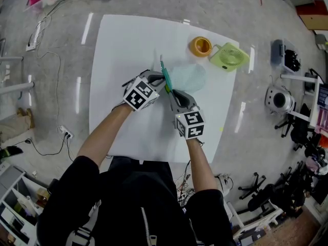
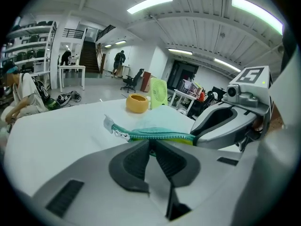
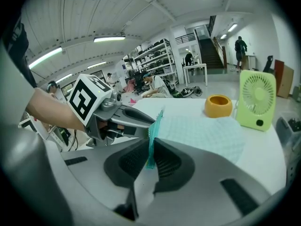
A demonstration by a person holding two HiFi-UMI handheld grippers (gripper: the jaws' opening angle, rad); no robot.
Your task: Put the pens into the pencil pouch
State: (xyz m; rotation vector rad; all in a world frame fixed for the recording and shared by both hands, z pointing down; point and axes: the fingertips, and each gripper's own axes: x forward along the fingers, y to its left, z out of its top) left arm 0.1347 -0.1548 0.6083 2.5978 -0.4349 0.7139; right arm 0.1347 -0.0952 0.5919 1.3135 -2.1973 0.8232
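**Both grippers hold the pouch by its zipper edge**

The pencil pouch (image 1: 188, 77), pale blue-green, lies on the far half of the white table (image 1: 123, 45). Its zipper (image 1: 165, 75) edge is raised up between the two grippers. The left gripper (image 1: 160, 82) has its jaws pressed nearly together on this edge, near the zipper's middle. The right gripper (image 1: 172, 93) pinches the same edge just beside it, and the teal zipper band stands upright between its pads. The tips of the two grippers almost meet. Behind the pouch stand a yellow cup (image 1: 200, 46) and a green fan (image 1: 229, 57), close to each other at the table's far right corner.
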